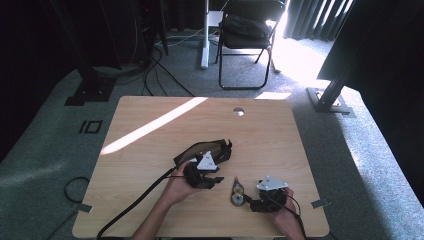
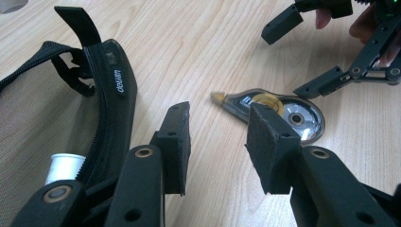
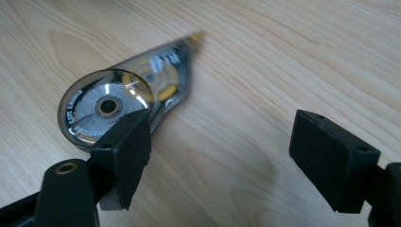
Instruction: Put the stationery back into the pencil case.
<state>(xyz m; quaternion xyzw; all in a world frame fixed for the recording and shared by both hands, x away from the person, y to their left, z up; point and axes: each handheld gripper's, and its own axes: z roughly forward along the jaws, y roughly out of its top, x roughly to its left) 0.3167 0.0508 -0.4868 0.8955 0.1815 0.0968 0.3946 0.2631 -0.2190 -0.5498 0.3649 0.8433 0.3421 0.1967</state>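
A clear correction-tape dispenser (image 1: pixel 237 192) (image 2: pixel 279 111) (image 3: pixel 123 101) lies flat on the wooden table (image 1: pixel 165 125) between my two grippers. My left gripper (image 1: pixel 212 176) (image 2: pixel 220 127) is open with nothing between its pads, beside the open black mesh pencil pouch (image 1: pixel 205 150) (image 2: pixel 56 113). A white cylindrical item (image 2: pixel 64 165) shows inside the pouch. My right gripper (image 1: pixel 251 199) (image 3: pixel 224 137) (image 2: pixel 302 54) stands open wide, low over the table. The dispenser's round end lies just outside and behind its left pad (image 3: pixel 125 151), and only bare wood is between the jaws.
A cable (image 1: pixel 135 205) trails from the left gripper off the table's front edge. A cable hole (image 1: pixel 238 111) sits near the far edge. Beyond the table stand a black folding chair (image 1: pixel 247 35), stand bases and floor cables.
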